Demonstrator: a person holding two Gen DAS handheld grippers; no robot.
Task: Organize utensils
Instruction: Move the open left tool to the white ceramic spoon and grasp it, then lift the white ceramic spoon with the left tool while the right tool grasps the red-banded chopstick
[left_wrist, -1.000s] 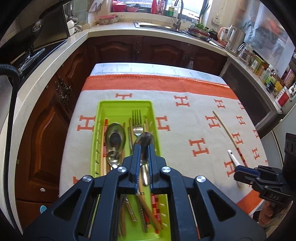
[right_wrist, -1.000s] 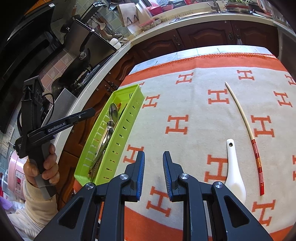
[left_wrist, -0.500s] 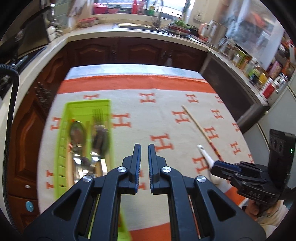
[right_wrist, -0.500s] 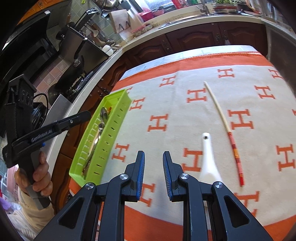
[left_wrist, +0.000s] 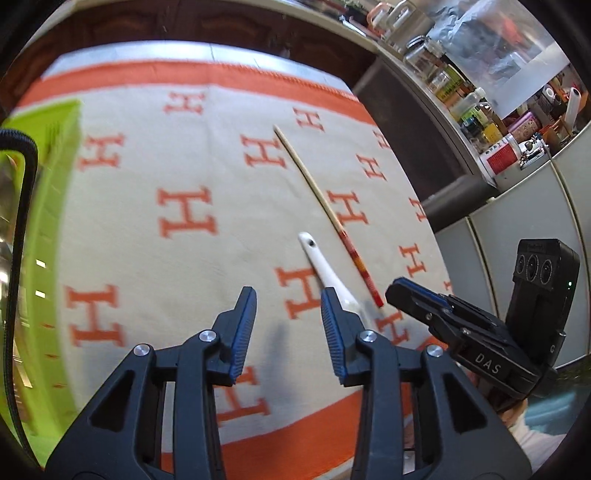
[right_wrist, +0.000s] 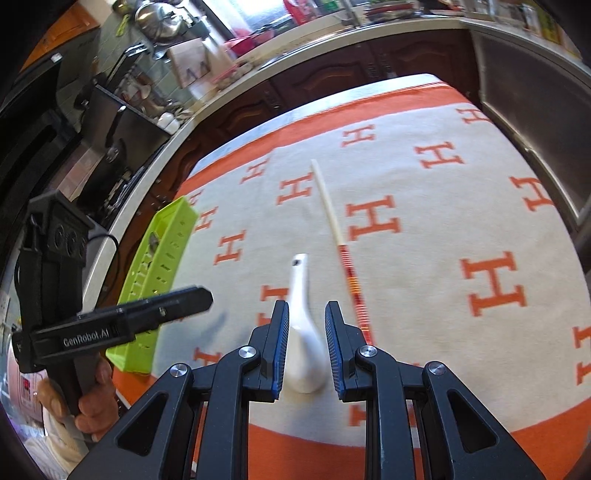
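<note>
A white ceramic spoon (right_wrist: 301, 295) lies on the H-patterned cloth (right_wrist: 424, 229), handle pointing away. My right gripper (right_wrist: 307, 332) is open and straddles the spoon's bowl; its pads are not pressing on it. A long chopstick (right_wrist: 332, 218) with a red striped end lies just right of the spoon. My left gripper (left_wrist: 288, 325) hovers left of the spoon (left_wrist: 321, 266), jaws opening, nothing between them. Its right finger hides the spoon's bowl. The green utensil tray (left_wrist: 51, 206) with cutlery sits at the cloth's left edge.
A hand (right_wrist: 92, 398) holds the left gripper (right_wrist: 203, 297) near the tray (right_wrist: 162, 266). The right gripper (left_wrist: 413, 299) sits just beyond the chopstick (left_wrist: 321, 206). Jars crowd the counter (left_wrist: 461, 99) to the right. Dark cabinets stand behind the table.
Both grippers swung away from the tray toward the spoon. The left jaws went from shut to apart. The right gripper came down over the spoon, which now lies between its fingers.
</note>
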